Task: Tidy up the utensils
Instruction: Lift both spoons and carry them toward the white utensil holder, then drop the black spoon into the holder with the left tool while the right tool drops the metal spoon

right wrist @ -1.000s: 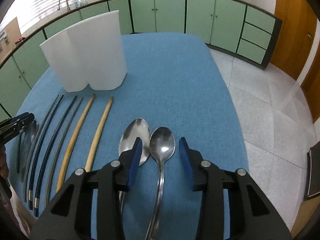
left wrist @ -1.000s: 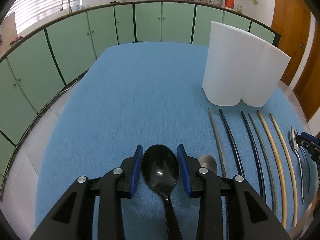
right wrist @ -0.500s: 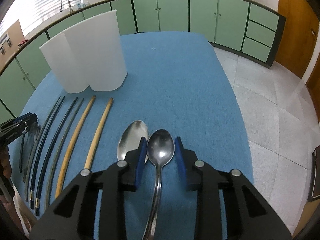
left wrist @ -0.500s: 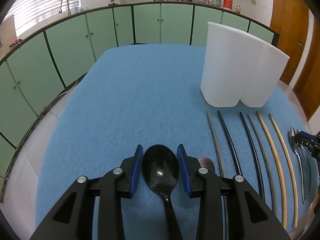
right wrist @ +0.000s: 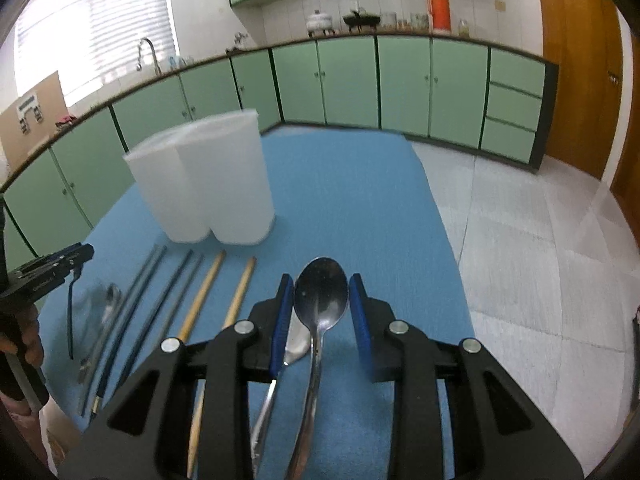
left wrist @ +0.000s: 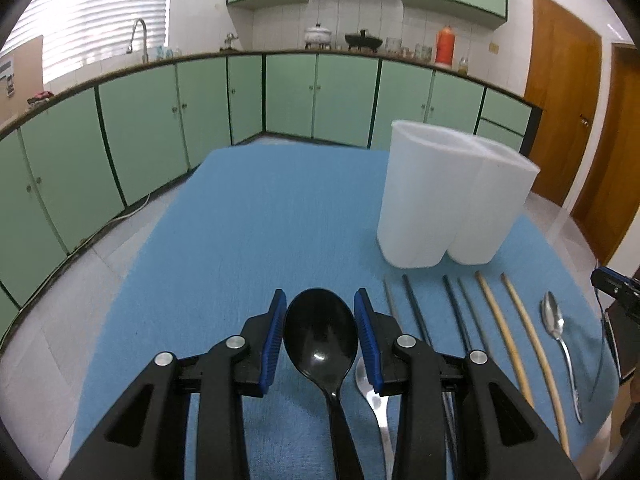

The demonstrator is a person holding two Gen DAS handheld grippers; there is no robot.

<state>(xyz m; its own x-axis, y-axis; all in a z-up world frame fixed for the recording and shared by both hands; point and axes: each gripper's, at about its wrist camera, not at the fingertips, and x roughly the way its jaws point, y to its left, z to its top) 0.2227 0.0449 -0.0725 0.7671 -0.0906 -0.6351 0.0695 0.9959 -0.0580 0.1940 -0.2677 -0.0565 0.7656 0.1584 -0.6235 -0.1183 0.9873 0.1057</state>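
My left gripper (left wrist: 320, 292) is shut on the bowl of a black plastic spoon (left wrist: 320, 340), which is lifted off the blue table (left wrist: 248, 240). My right gripper (right wrist: 320, 277) is shut on the bowl of a metal spoon (right wrist: 320, 300), also raised. A white two-compartment holder (left wrist: 448, 196) (right wrist: 208, 184) stands upright beyond both. Under the left gripper a second metal spoon (left wrist: 370, 388) lies on the cloth. Another spoon (right wrist: 298, 340) lies beneath the right gripper.
Dark chopsticks (left wrist: 416, 312) and wooden chopsticks (left wrist: 516, 320) lie in a row in front of the holder, with a metal spoon (left wrist: 554, 320) beside them. Green cabinets (left wrist: 280, 96) ring the room. The table edge drops to a tiled floor (right wrist: 540, 260) on the right.
The right gripper's jaws closed onto the metal spoon. Both grippers then rose and tilted up with their spoons, so the table items now sit lower in both views.
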